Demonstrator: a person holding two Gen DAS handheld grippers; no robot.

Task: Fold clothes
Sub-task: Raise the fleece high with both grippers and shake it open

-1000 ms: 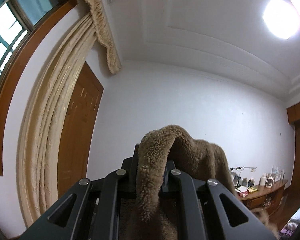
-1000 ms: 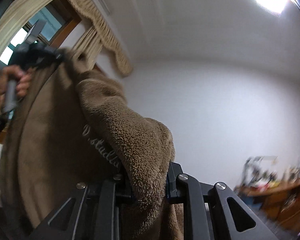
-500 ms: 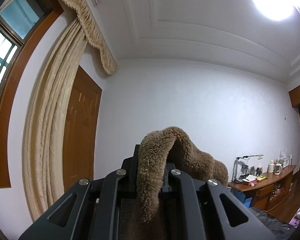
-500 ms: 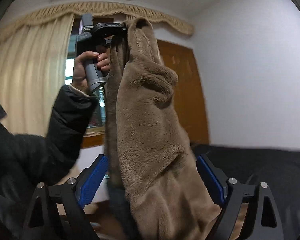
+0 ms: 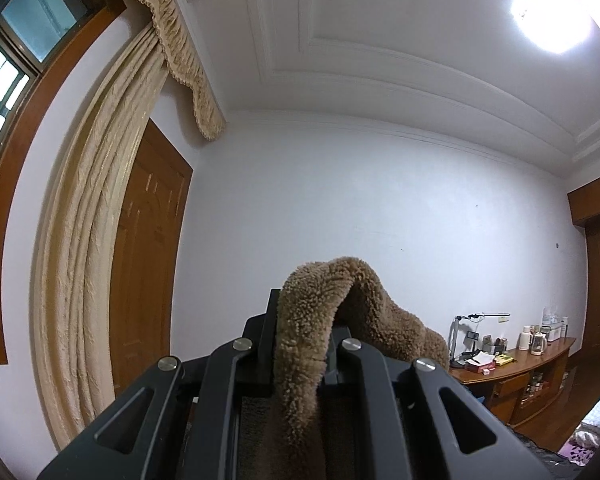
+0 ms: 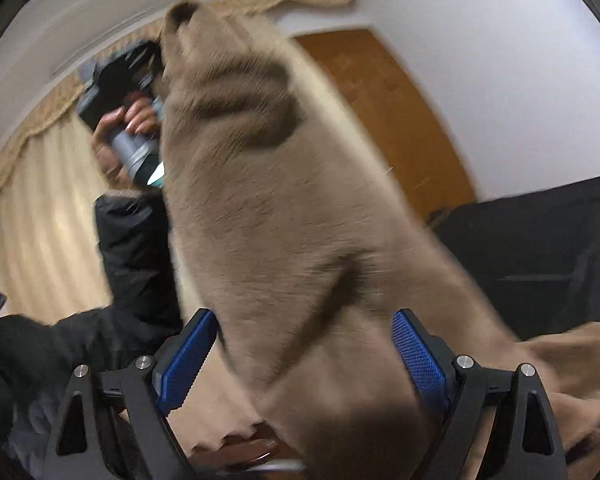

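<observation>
Fleece garment (image 6: 284, 208) edge pinched by left gripper (image 5: 300, 344); right gripper (image 6: 300, 364) fingers closing, garment between.

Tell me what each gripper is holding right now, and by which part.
The left gripper is shut on a folded edge of the brown fleece garment, which hangs from it. The right gripper holds nothing: its jaws are closing, with the fleece between them.

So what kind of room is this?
Probably a bedroom at home: a draped curtain by a window, a wooden door, and a sideboard cluttered with bottles and a kettle.
</observation>
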